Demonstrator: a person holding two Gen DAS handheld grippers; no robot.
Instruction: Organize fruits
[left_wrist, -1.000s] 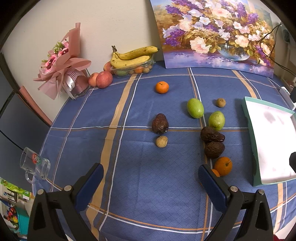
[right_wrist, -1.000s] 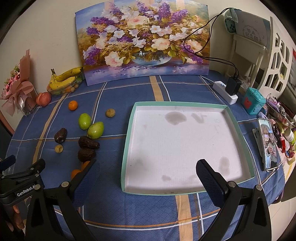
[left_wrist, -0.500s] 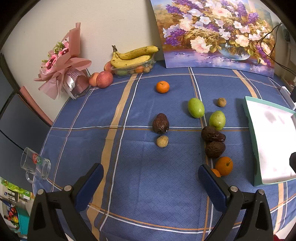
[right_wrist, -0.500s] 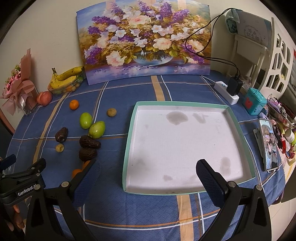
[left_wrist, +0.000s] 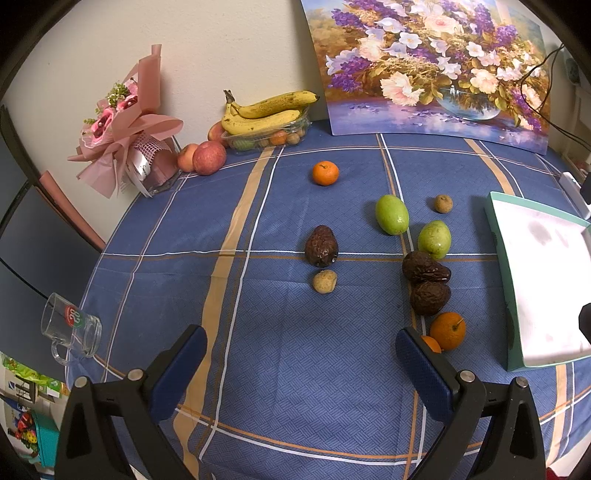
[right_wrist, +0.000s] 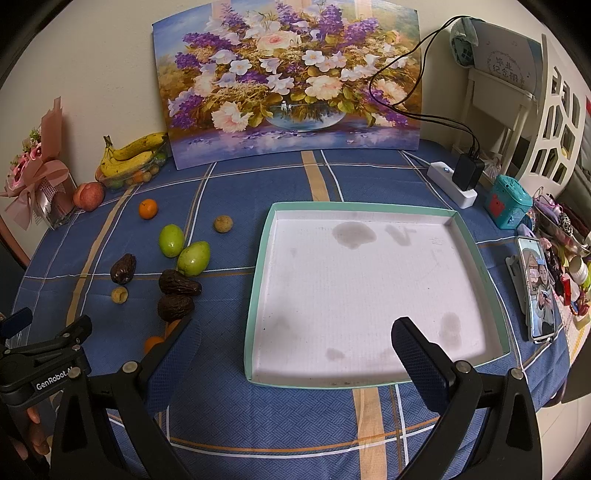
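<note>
I'm looking at a home: a blue plaid tablecloth (right_wrist: 236, 192), a flower painting (right_wrist: 288, 85) propped against the wall at twelve o'clock, a wrapped bouquet (left_wrist: 125, 125) at ten, a phone (right_wrist: 537, 291) at three.

Cream wall (right_wrist: 92, 55), blue plaid tablecloth (left_wrist: 295, 369), floral painting (right_wrist: 288, 81), white chair (right_wrist: 517, 110)

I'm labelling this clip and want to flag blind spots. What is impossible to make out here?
- Second orange: left wrist view, mostly behind the left gripper finger.
- Fruits in the clear container: under the bananas, too small to name.
- Tray: its right side cut off by the left view's edge.
</note>
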